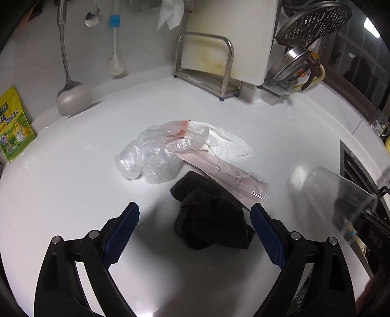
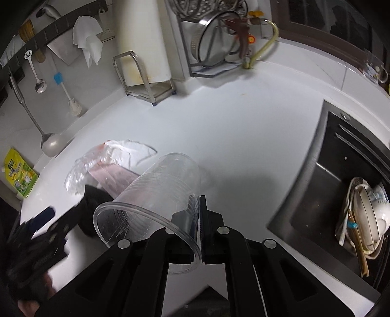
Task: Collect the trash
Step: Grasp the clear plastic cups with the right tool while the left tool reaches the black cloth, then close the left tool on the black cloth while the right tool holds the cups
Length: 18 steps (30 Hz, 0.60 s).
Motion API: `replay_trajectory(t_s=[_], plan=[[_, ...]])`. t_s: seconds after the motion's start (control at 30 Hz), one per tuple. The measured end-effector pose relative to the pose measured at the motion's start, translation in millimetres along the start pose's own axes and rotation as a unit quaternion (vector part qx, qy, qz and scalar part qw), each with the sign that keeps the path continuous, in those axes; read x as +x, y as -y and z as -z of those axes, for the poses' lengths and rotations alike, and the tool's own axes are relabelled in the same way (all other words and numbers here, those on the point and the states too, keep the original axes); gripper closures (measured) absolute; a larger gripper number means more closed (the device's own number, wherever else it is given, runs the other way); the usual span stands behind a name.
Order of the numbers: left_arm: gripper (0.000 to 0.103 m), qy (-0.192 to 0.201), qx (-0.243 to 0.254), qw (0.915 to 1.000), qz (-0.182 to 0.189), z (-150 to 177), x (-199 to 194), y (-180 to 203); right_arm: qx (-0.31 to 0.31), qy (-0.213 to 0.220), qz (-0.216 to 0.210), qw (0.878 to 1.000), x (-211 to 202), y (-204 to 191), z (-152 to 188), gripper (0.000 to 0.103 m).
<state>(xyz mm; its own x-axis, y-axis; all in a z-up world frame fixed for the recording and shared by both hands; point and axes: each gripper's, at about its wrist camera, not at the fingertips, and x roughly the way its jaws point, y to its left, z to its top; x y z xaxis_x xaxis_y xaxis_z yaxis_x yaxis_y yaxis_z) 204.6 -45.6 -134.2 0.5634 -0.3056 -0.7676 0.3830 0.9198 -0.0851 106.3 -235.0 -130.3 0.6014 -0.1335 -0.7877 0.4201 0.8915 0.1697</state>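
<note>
While right fingers (image 2: 204, 214) pinch the clear cup's (image 2: 156, 192) wall, left gripper (image 1: 195, 207) straddles the black cloth (image 1: 209, 217).

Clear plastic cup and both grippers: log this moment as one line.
right gripper: shut on clear plastic cup, tilted above counter | left gripper: open over black cloth | plastic bag: uncollected

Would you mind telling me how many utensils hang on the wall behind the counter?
3: a large ladle leftmost, a small spoon beside it, then a blue-handled brush. Others may hang outside the frame.
</note>
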Motion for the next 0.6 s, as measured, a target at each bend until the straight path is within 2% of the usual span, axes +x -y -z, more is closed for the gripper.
replay_trajectory(t_s=[0.23,0.27,0.3,0.43,0.6], plan=[[0.013,-0.016,-0.009,0.9997,-0.019,10.7,27.2,7.1,0.007,-0.015,-0.009,1.000,-7.8,20.7,20.4,0.100],[0.019,-0.014,-0.008,0.9997,-0.018,11.4,28.2,8.0,0.007,-0.017,-0.010,1.000,-8.0,22.7,22.9,0.100],[0.030,-0.013,-0.008,0.9998,-0.013,12.4,28.9,8.6,0.007,-0.018,-0.011,1.000,-7.9,23.6,24.5,0.100],[0.041,-0.013,-0.005,0.9999,-0.007,12.4,30.8,10.9,0.007,-0.024,-0.017,1.000,-8.5,29.4,30.8,0.100],[0.062,-0.007,-0.013,0.9999,0.005,10.7,20.6,4.8,0.002,-0.027,-0.026,0.999,-10.1,32.0,32.1,0.100]])
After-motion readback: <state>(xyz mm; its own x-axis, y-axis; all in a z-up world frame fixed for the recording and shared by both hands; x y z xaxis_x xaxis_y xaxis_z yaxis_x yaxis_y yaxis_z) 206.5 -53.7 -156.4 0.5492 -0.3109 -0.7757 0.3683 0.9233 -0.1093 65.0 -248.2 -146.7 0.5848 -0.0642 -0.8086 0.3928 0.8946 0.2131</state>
